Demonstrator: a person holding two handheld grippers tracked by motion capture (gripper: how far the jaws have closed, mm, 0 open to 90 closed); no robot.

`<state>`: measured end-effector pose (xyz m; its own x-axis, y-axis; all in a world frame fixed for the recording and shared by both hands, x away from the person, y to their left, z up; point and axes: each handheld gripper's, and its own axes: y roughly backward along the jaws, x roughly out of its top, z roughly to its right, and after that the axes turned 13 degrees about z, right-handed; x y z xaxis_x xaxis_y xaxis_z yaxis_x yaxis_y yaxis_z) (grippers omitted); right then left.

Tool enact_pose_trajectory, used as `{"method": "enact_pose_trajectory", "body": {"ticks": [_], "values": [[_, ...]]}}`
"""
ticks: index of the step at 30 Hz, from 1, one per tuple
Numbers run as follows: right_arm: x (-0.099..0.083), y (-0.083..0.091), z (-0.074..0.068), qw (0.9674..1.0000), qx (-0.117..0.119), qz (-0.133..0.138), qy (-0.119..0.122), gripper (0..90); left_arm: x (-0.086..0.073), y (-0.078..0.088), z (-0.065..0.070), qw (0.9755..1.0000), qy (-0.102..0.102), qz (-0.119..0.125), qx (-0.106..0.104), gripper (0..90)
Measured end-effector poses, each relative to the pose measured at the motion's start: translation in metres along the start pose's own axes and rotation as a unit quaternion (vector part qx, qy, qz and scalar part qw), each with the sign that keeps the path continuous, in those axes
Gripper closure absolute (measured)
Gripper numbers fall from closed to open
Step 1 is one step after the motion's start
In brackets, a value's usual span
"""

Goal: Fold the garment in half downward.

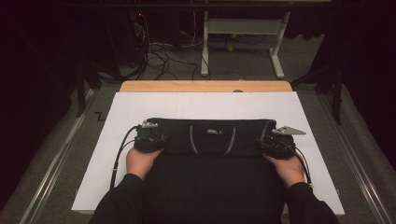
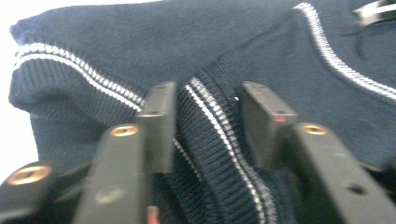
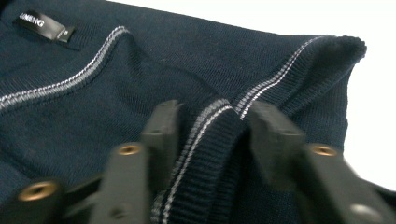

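A dark navy knitted sweater [image 1: 210, 163] with thin white stripes lies on a white board [image 1: 201, 105], its far part folded into a band across the board. My left gripper [image 1: 149, 137] is at the band's left end and my right gripper [image 1: 275, 142] at its right end. In the left gripper view the jaws [image 2: 208, 93] press a raised ridge of striped ribbed hem [image 2: 210, 126]. The right gripper [image 3: 215, 109] pinches a matching ribbed ridge [image 3: 210, 140] near the sweater's corner. A small black neck label [image 3: 44, 23] lies flat farther off.
The board rests on a wooden table [image 1: 205, 86], with bare white margins left, right and beyond the sweater. A cable [image 1: 119, 154] trails from the left gripper over the board. A white desk frame [image 1: 243, 42] and floor cables stand behind the table.
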<state>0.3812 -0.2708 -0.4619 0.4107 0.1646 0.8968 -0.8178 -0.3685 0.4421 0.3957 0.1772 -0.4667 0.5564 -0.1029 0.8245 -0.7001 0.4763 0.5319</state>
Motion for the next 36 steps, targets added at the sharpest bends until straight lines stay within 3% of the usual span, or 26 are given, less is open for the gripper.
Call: {"method": "enact_pose_trajectory", "body": {"ticks": [1,3,7,9,18,28,36], "values": [[0.001,0.002,-0.002,0.9999,0.009,0.006,0.006,73.9,0.000,0.000,0.000,1.0000,-0.003,-0.001,-0.001,65.3],[0.002,0.003,-0.003,0.9999,0.010,0.008,0.010,75.4,0.000,0.002,0.001,1.0000,-0.007,0.004,-0.002,66.4],[0.005,0.010,-0.007,0.9993,0.010,0.028,0.022,76.6,0.003,0.013,0.005,0.9993,0.001,0.036,-0.007,67.1],[0.008,0.016,-0.007,0.9991,0.010,0.038,0.016,76.6,0.006,0.020,0.008,0.9986,-0.003,0.052,-0.008,67.0],[0.014,0.042,-0.013,0.9965,0.025,0.078,0.020,76.6,0.005,0.051,0.012,0.9959,-0.013,0.088,-0.020,66.9],[0.016,0.073,-0.020,0.9923,0.046,0.114,0.015,77.1,-0.005,0.080,0.020,0.9924,-0.025,0.114,-0.038,67.3],[0.009,0.086,-0.024,0.9918,0.050,0.116,0.017,77.1,-0.019,0.094,0.026,0.9919,-0.021,0.113,-0.054,67.4]]}}
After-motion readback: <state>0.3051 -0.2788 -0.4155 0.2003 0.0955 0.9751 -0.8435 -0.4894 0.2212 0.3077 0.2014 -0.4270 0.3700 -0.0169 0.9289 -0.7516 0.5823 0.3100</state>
